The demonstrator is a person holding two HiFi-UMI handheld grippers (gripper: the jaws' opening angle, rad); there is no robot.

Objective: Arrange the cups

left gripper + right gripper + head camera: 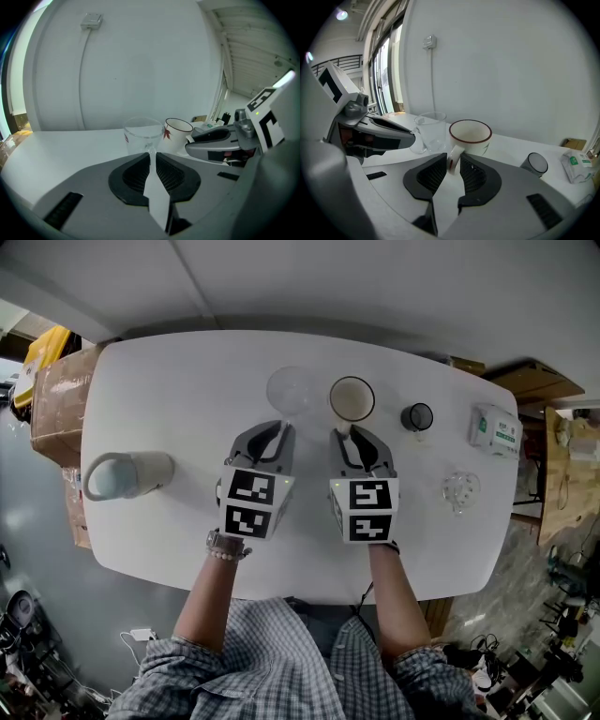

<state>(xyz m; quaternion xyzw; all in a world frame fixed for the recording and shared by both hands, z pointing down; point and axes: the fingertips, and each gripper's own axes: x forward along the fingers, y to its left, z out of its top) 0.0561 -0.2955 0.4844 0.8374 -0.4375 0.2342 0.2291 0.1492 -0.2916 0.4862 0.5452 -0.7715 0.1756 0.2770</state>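
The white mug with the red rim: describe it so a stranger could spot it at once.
On the white rounded table, look along the far edge. The white ceramic mug stands upright between a clear glass cup and a small dark cup; only it is opaque white with a dark red rim.

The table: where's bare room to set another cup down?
Free: the far-left stretch between the lying tumbler and the clear cup, and the near-right edge this side of the small glass. Crowded: the far row of clear cup, mug and dark cup.
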